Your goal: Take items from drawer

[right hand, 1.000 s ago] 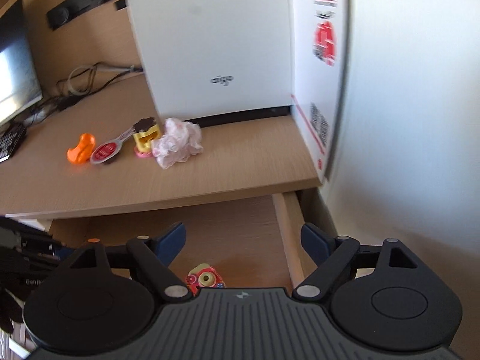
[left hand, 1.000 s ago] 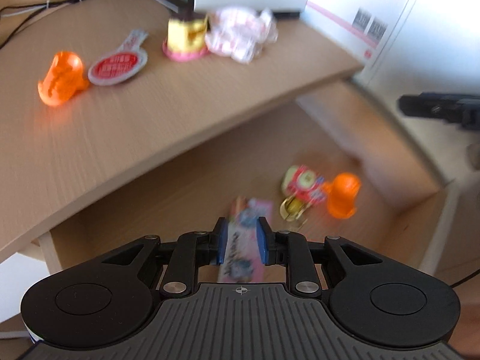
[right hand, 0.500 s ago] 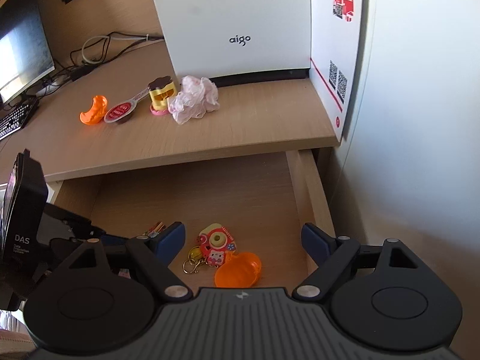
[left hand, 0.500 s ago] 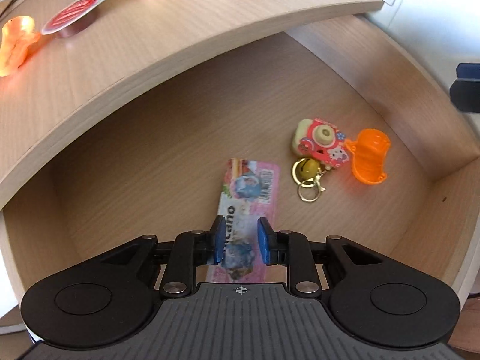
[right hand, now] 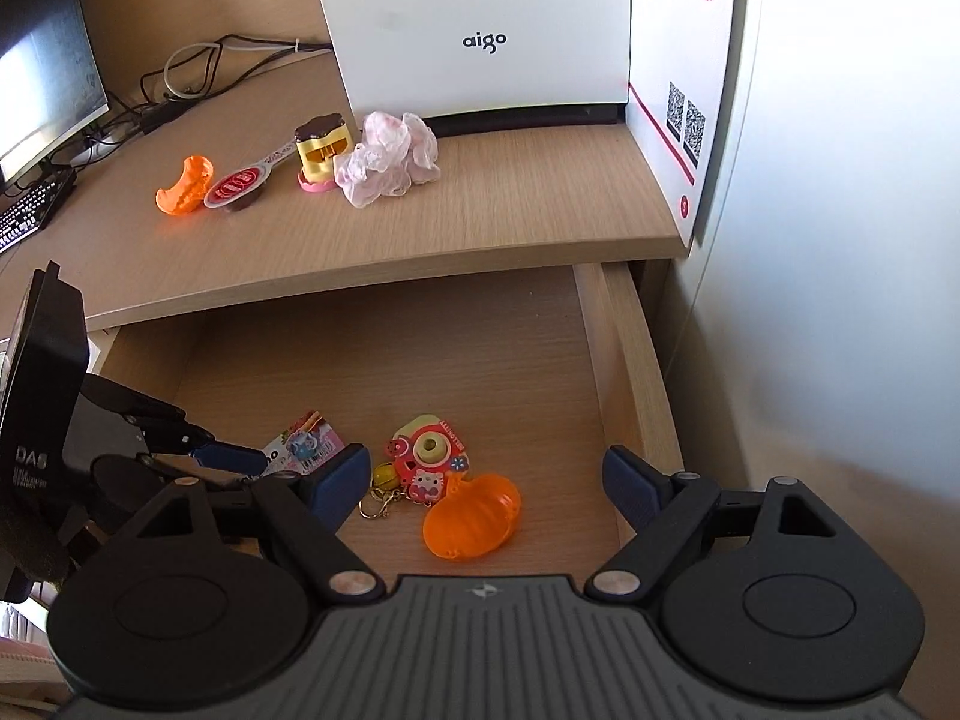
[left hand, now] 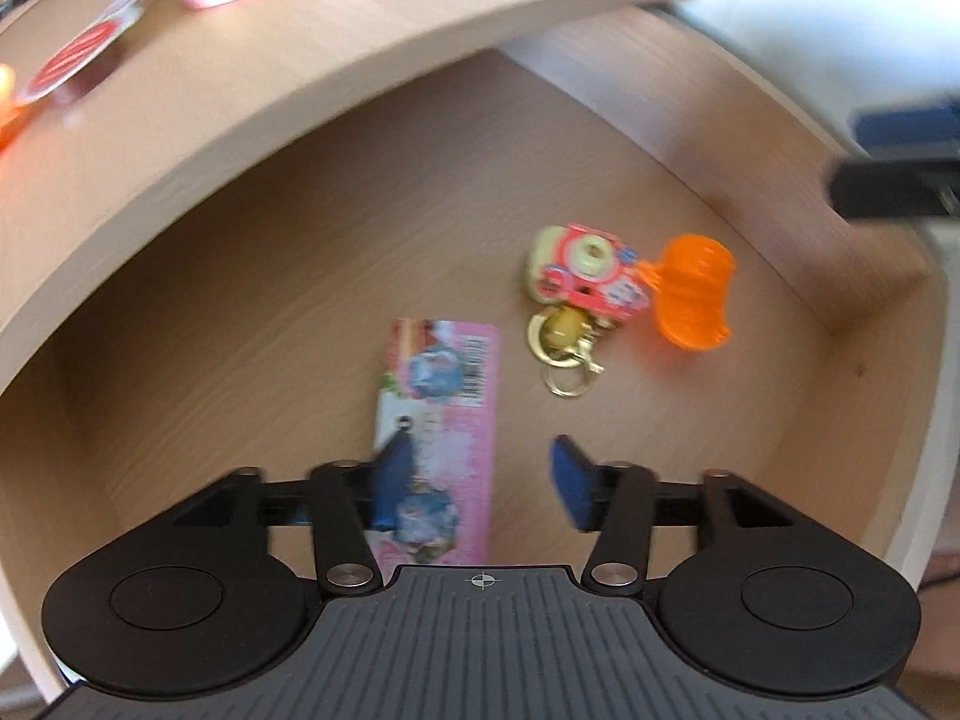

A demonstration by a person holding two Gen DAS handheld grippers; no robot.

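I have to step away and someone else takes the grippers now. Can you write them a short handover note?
Left gripper: jaws opening, low over the pink packet on the drawer floor; nothing gripped.
Right gripper: open and empty, above the orange shell.
In the drawer: pink packet, camera keychain touching the orange shell.
On the desktop: orange piece, red-lidded cup, yellow toy, pink wrapper.
Left to do: take out all three drawer items.

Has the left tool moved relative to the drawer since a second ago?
Yes. The left tool has dropped toward the drawer floor, the desk edge sliding up out of its view. Its jaws are opening over the pink packet, which lies flat beneath them.
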